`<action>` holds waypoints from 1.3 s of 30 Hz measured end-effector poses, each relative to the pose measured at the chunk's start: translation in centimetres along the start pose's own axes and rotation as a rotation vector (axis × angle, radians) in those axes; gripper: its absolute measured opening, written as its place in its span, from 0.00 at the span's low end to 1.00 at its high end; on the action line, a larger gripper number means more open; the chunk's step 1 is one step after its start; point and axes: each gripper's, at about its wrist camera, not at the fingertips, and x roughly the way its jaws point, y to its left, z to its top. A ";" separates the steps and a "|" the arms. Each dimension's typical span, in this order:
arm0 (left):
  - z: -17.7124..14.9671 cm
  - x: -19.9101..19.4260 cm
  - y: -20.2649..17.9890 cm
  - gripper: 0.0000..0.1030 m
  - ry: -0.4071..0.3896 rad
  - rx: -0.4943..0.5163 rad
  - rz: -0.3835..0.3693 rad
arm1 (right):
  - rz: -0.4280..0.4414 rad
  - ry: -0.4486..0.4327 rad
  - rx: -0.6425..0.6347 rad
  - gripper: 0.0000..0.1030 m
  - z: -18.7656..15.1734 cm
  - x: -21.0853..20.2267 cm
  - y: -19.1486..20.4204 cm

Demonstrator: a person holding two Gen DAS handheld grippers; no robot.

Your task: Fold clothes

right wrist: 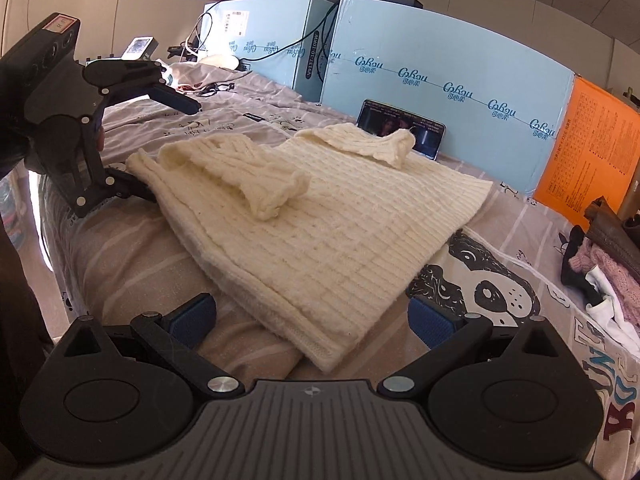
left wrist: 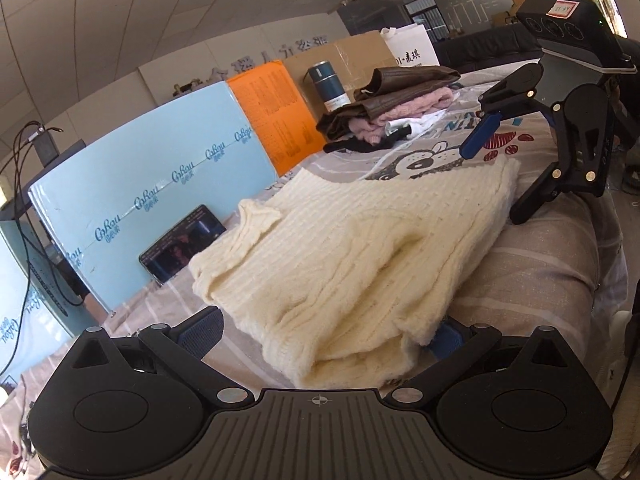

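Soft even daylight, faint shadows, sharp centre, fisheye bending, dark vignetted corners

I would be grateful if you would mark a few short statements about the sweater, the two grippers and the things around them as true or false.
1. The cream sweater lies on the bedspread. True.
2. The right gripper is shut on the sweater. False: its jaws stand open, one on each side of the near corner.
3. The left gripper is open. True: its pads are apart, with the sweater's edge between them.
4. A phone with a lit screen leans against the orange board. False: it leans against the light blue box.
5. The pile of clothes has a brown garment on top. True.
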 end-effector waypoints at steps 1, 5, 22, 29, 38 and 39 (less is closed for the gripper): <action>0.0 0.0 -0.4 1.00 0.000 0.018 -0.011 | -0.014 -0.004 0.007 1.00 0.0 0.2 -0.3; 0.1 0.3 -1.3 1.00 -0.009 0.049 -0.024 | 0.012 -0.012 0.009 0.96 0.3 1.3 -0.7; 2.1 1.1 2.4 0.18 -0.158 0.072 -0.049 | 0.097 -0.237 -0.040 0.19 3.6 0.9 -2.4; 4.6 5.1 7.6 0.18 -0.195 0.036 0.041 | 0.056 -0.369 -0.048 0.16 9.0 3.5 -6.5; 4.3 14.1 13.9 0.20 -0.096 -0.271 -0.003 | -0.045 -0.357 0.146 0.16 13.0 11.9 -11.9; 4.1 14.8 14.0 0.21 -0.088 -0.281 -0.005 | -0.052 -0.338 0.176 0.16 12.7 12.8 -12.3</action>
